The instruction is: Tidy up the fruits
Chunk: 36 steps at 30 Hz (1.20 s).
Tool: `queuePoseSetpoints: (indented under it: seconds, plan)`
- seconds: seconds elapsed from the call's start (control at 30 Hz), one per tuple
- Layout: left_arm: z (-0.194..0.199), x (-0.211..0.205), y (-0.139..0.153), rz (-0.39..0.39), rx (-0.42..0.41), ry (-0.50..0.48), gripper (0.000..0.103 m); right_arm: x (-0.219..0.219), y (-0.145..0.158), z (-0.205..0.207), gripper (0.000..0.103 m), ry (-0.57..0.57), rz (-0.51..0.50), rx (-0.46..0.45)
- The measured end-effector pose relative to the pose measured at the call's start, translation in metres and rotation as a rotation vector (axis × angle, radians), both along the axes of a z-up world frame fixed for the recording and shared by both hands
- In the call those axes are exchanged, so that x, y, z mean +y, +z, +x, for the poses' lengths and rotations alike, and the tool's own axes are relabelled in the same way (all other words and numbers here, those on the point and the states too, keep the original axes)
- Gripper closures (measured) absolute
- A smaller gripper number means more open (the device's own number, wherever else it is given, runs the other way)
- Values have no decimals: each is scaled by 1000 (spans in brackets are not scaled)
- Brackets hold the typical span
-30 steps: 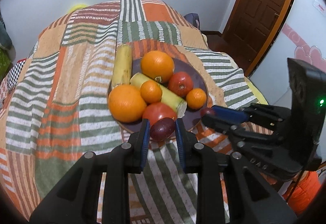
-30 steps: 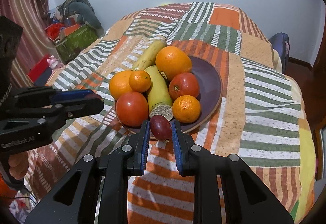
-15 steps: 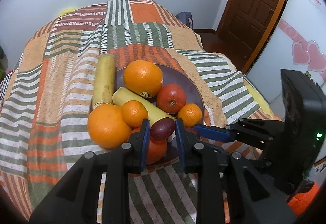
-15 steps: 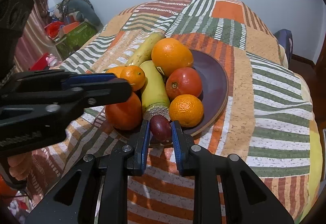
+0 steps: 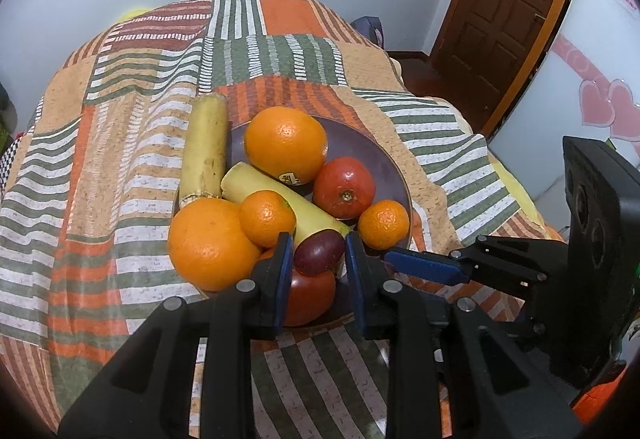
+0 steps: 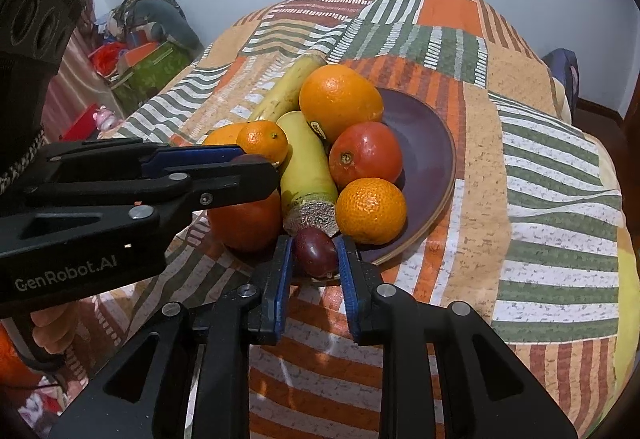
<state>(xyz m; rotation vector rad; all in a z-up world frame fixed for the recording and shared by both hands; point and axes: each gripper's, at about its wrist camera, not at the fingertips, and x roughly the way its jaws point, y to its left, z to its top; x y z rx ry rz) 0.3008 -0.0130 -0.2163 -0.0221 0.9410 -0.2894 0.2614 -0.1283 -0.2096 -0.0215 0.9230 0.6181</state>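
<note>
Both grippers are opening, each with a plum between its fingers: left gripper (image 5: 316,259), right gripper (image 6: 314,253). The plums (image 6: 315,252) look small, smooth and soft. They are probably best pinched gently across the middle.

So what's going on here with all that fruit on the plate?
A person is working two hand-held grippers to gather fruit on a purple plate. The left gripper has a plum over the heaped oranges, tomatoes and bananas. The right gripper has a second plum at the plate's near rim. Both pairs of fingers are just opening, each with its plum between them.
</note>
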Motion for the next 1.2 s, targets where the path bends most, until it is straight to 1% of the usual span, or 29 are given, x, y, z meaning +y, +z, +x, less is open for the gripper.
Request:
queuePoseSetpoints:
  seconds: [0.03,0.1,0.27,0.37,0.5,0.7,0.87,1.03,1.07,1.1,1.17,1.2]
  plan:
    - [-1,1,1,1,-3,5,73,0,1,0,73,-2,4,1]
    - [-4,3,3,2,-8,14,72,-1,2,-1,70,-9,-1,-5]
    - [-13,12,16,-6,-35,47,72,-6,15,-7,70,-24,8,-34]
    - [-26,18,33,-3,-83,74,72,-11,30,-12,70,-38,17,-69]
    - [-49,24,65,2,-172,109,72,-18,59,-24,70,-64,27,-145]
    - [-93,29,119,-1,-325,156,72,-28,116,-55,70,-93,67,-286]
    - [-141,29,164,5,-467,191,72,-34,166,-95,70,-110,107,-428]
    - [-184,28,198,-19,-565,215,71,-38,205,-137,70,-124,147,-550]
    - [-192,28,204,-20,-586,220,69,-38,209,-141,70,-125,151,-565]
    - [-201,27,210,-20,-606,224,62,-38,213,-147,68,-127,156,-583]
    - [-217,25,219,-19,-648,234,53,-39,221,-160,61,-133,166,-619]
    - [-225,23,222,-14,-667,238,50,-40,224,-166,57,-139,170,-636]
